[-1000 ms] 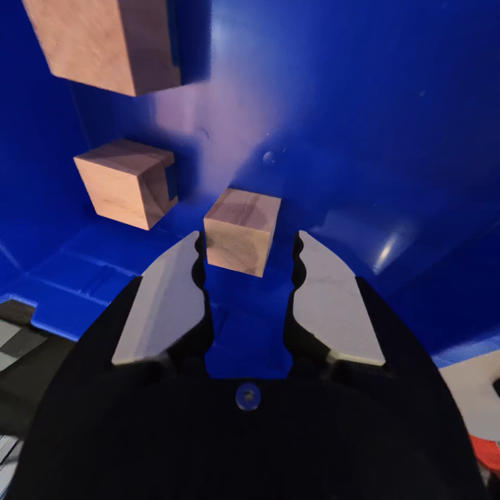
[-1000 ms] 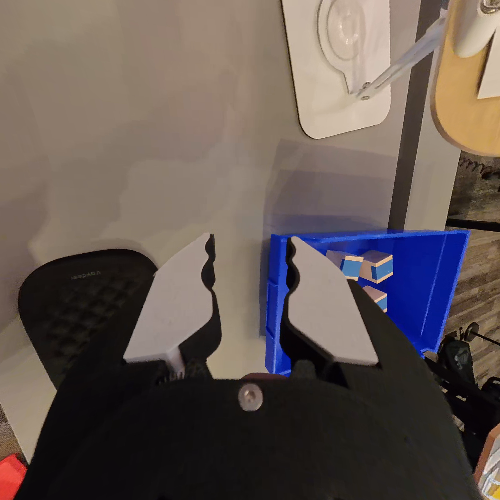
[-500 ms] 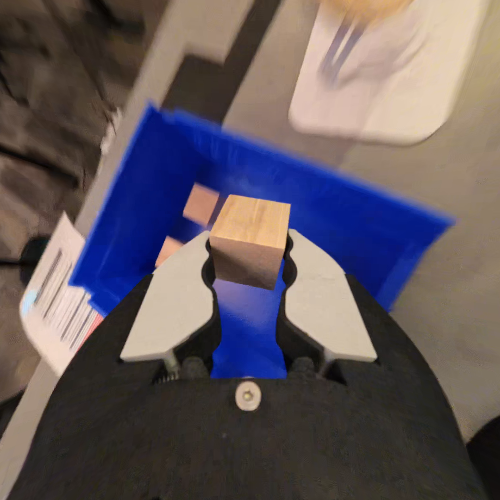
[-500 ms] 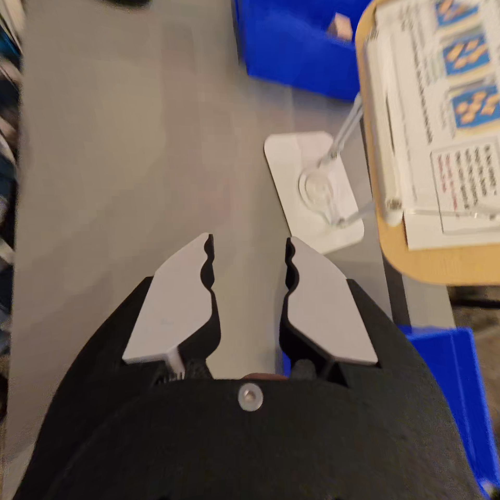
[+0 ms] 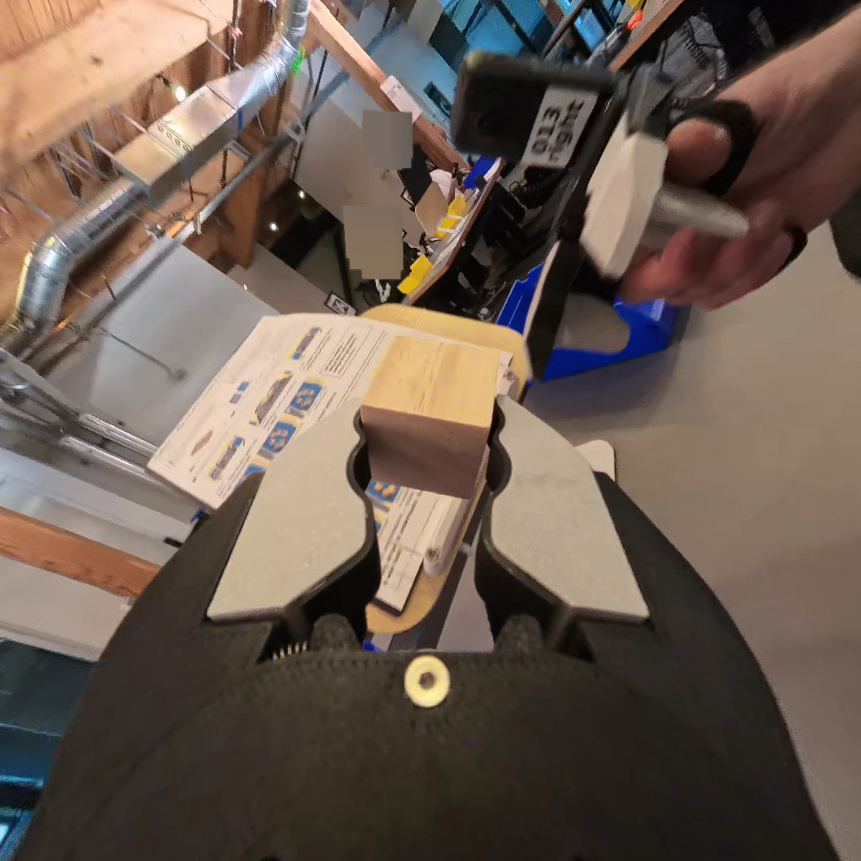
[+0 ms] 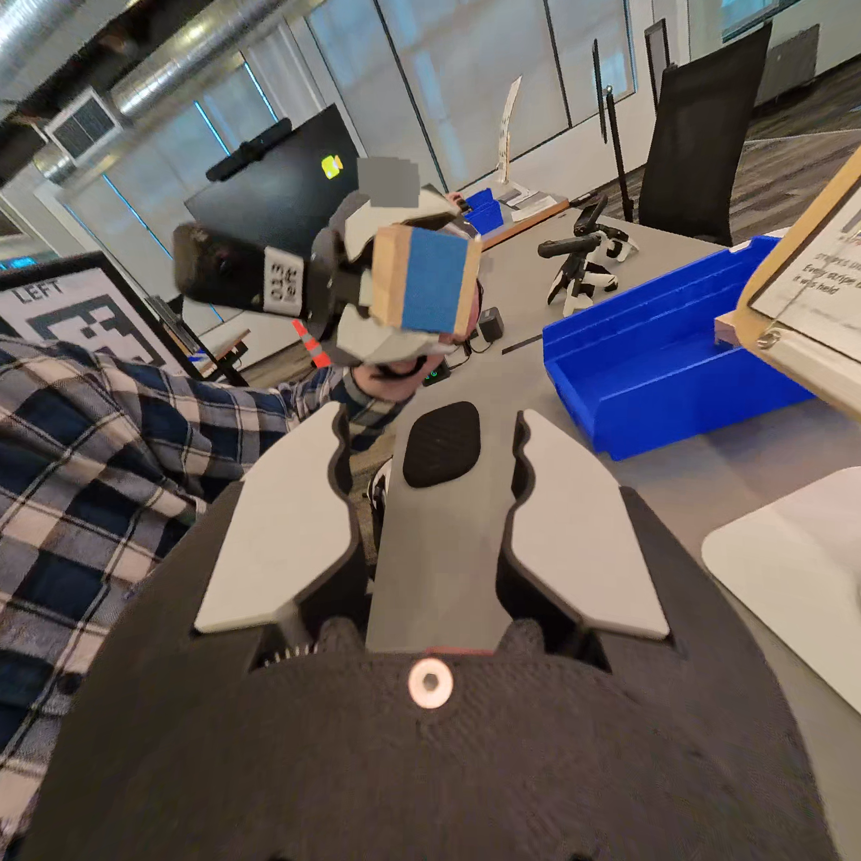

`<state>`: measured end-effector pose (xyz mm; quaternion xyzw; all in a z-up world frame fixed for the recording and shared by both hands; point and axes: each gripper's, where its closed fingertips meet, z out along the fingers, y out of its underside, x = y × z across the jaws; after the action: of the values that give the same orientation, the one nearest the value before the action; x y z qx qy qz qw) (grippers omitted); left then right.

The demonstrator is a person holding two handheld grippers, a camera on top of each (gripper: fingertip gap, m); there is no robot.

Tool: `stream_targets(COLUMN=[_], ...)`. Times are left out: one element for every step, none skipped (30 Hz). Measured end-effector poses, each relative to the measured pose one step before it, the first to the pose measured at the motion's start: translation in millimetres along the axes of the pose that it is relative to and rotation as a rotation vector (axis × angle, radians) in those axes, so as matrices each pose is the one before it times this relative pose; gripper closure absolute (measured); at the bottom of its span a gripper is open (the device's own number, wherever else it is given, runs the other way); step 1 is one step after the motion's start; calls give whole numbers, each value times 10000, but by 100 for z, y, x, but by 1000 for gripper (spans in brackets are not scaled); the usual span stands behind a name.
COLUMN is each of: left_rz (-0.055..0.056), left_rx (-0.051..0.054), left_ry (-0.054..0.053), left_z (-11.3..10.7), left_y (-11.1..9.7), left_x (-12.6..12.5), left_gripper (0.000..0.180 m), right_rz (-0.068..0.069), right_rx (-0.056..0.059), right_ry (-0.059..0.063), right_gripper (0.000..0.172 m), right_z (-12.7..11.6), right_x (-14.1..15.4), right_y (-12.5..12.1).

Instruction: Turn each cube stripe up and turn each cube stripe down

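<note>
My left gripper (image 5: 427, 421) is shut on a wooden cube (image 5: 431, 396), with both pads pressed on its sides, and holds it in the air above the table. In the left wrist view only bare wood faces show. In the right wrist view the same cube (image 6: 426, 286) shows a blue stripe on the face turned toward my right gripper. My right gripper (image 6: 431, 433) is open and empty, below and short of the cube. Its fingers (image 5: 622, 200) show at the upper right of the left wrist view, held by a hand.
A blue bin (image 6: 652, 386) stands on the grey table to the right, with another cube (image 6: 724, 333) partly hidden behind a wooden instruction board (image 6: 815, 303). A black pad (image 6: 440, 445) lies ahead, a white base plate (image 6: 792, 582) to the right, a plaid sleeve (image 6: 116, 442) to the left.
My left gripper closed on the cube in the bin and lifted it out into the air. My right gripper opened wider and swung round to face the held cube.
</note>
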<state>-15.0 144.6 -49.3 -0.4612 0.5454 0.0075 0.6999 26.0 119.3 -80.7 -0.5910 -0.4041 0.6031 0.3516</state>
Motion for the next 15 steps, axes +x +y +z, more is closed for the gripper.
stream_targets(left_rz=[220,330,329,292,155,-60,-118,72,125,-63,-212,-106,-21,-48,-144], left_rx=[180,39,-28,-20,35,165,144,50,23,64,71,-10,-11,122,97], left_ry=[-45,0,-5,61,74,31,41,25,23,-27,45,114,80,88,131], left_z=[315,334,297,290,248,164,156,188,177,175,171,179,129,44,-2], left_y=[-764,-509,-351,-285,-292,-445,-378,-225,-164,-147,-13,93,28,-138,-54], left_x=[763,786,674,677,642,473,399,395,382,214,134,194,229,255,186], left_gripper=[133,133,133,133,133,133,133,133,133,133,133,133,133,133,132], right_rz=[133,187,185,125,79,43,21,14,2,-26,-64,-101,-126,-132,-217], right_rx=[96,107,197,169,25,-30,-10,14,54,45,-37,-89,-80,-130,-191], right_ry=[-112,-192,-151,-132,-158,-88,-80,-190,-209,-109,43,140,125,127,222], right_gripper=[102,101,102,104,104,105,108,115,123,127,127,127,127,127,127], right_z=[435,343,180,99,100,89,66,5,-66,-134,-178,-216,-262,-381,-643], right_x=[-180,-276,-200,-165,-209,-147,-137,-306,-331,-222,-11,134,79,20,103], right_y=[79,25,-134,-127,23,93,63,20,-59,-54,47,118,86,67,-40])
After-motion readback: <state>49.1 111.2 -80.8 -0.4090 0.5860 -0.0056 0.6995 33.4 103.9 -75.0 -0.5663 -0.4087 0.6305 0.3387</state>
